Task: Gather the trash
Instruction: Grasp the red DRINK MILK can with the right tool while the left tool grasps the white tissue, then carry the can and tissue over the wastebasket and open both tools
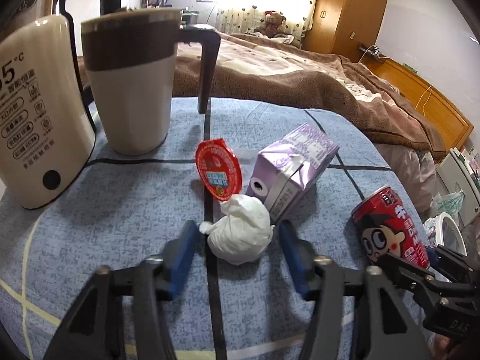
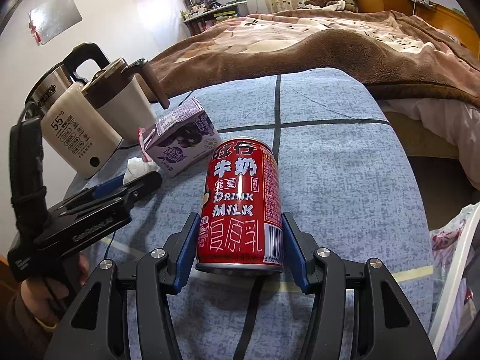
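Crowding tissue wad [image 1: 240, 229]: carton [image 1: 295, 165], lid [image 1: 219, 169]

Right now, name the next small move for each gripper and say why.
Probably close both. The left gripper is open around the tissue wad, and the right gripper brackets the can, pads near its sides but seemingly not yet clamped.

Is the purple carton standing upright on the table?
No. In the left wrist view the purple carton lies on its side, straw hole facing the camera, behind the tissue wad.
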The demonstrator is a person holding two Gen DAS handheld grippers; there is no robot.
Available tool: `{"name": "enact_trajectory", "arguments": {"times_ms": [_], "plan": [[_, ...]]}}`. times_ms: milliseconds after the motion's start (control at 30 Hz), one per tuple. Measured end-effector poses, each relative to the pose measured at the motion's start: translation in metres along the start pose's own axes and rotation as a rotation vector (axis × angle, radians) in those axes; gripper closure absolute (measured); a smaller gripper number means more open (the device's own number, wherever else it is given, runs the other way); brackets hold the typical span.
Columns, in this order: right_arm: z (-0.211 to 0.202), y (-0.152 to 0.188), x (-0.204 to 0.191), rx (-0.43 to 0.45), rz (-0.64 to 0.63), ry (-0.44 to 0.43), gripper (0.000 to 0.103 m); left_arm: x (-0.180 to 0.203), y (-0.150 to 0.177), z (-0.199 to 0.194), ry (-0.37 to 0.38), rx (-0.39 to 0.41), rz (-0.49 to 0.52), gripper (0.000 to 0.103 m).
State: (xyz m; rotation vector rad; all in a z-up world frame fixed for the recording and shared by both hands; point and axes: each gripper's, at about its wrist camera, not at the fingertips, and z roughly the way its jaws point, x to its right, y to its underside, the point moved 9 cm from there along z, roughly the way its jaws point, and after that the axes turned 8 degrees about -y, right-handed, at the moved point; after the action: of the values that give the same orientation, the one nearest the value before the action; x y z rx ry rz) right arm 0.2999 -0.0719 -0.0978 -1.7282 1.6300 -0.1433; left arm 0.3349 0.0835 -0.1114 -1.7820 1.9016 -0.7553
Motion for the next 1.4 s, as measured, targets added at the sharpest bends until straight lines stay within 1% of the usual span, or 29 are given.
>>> {"name": "enact_trajectory", "arguments": {"times_ms": [67,100,200,267,467,667,933,1167,1300,1400], "plan": [[0.000,0.000,0.000,0.001,-0.002,0.001,0.049,-0.002,0.000,-0.002,0.000,0.006,-0.005,0.061],[0.000,0.000,0.000,0.001,-0.002,0.001,0.049,-0.002,0.000,-0.003,-0.002,0.008,-0.003,0.065],[-0.001,0.000,0.001,0.002,0.000,0.003,0.049,-0.003,0.003,-0.005,-0.019,0.006,0.019,0.067],[-0.002,0.001,0.001,0.001,-0.001,0.004,0.049,-0.001,0.005,-0.009,-0.024,0.011,0.026,0.067],[-0.012,0.005,0.003,0.017,0.006,0.002,0.049,0.011,0.012,-0.030,0.005,0.031,0.045,0.067],[-0.032,0.010,0.006,0.047,0.013,0.005,0.049,0.028,0.017,-0.054,0.039,0.050,0.059,0.067],[-0.060,0.020,0.012,0.087,0.034,-0.011,0.050,0.045,0.020,-0.076,0.055,0.069,0.068,0.067],[-0.091,0.028,0.025,0.128,0.062,-0.006,0.049,0.078,0.025,-0.097,0.107,0.094,0.112,0.067],[-0.116,0.034,0.041,0.154,0.078,0.030,0.049,0.106,0.028,-0.105,0.152,0.095,0.140,0.067],[-0.133,0.037,0.053,0.174,0.095,0.038,0.049,0.130,0.031,-0.112,0.188,0.100,0.166,0.067]]}}
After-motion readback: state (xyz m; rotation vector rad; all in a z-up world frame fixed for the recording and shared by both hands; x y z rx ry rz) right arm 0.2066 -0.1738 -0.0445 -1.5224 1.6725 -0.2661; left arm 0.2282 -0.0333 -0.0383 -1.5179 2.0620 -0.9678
